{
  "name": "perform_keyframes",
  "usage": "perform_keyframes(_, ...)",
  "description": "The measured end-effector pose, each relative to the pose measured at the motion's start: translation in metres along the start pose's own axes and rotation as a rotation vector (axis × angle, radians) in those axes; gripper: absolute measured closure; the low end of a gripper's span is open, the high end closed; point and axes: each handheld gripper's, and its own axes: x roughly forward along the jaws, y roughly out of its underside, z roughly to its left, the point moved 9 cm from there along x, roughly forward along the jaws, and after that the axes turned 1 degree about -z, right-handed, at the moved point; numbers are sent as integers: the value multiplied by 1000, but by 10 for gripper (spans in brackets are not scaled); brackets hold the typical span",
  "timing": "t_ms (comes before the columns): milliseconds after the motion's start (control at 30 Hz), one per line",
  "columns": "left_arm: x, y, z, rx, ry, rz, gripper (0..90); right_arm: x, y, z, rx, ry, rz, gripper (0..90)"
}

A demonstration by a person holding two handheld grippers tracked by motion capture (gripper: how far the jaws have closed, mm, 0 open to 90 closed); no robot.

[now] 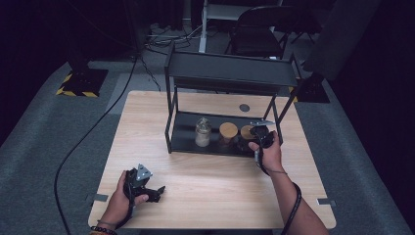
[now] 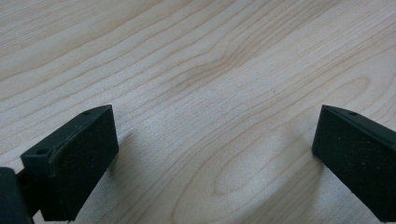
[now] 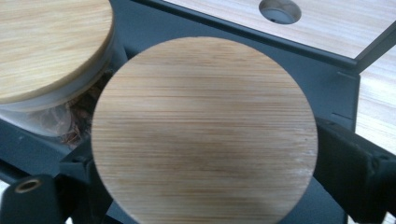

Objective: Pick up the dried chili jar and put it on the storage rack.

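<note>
Three jars stand in a row on the lower tier of a black shelf rack (image 1: 182, 128). The right jar (image 1: 246, 132) has a round bamboo lid (image 3: 205, 126). My right gripper (image 1: 254, 133) reaches in around this jar, one black jaw on each side of it. The jaws stand at the lid's rim, and the left one is partly hidden beneath it. They look open, not pressing. The middle jar (image 1: 228, 130) also has a bamboo lid (image 3: 46, 42), with brown contents under it. My left gripper (image 1: 154, 192) rests low over the bare wooden table (image 2: 210, 70), jaws wide open and empty.
The left jar (image 1: 203, 132) is glass with pale contents. The rack's top tier (image 1: 230, 68) overhangs the jars, and its posts (image 1: 169, 107) frame the opening. A round hole (image 1: 244, 107) sits in the tabletop behind the rack. A cable (image 1: 93, 127) runs across the floor at the left.
</note>
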Motion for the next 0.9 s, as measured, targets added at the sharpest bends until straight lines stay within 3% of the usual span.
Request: perform_keyframes(900,0,0,0,0,0,0,0,-7,-1,3,-152,6,19,42)
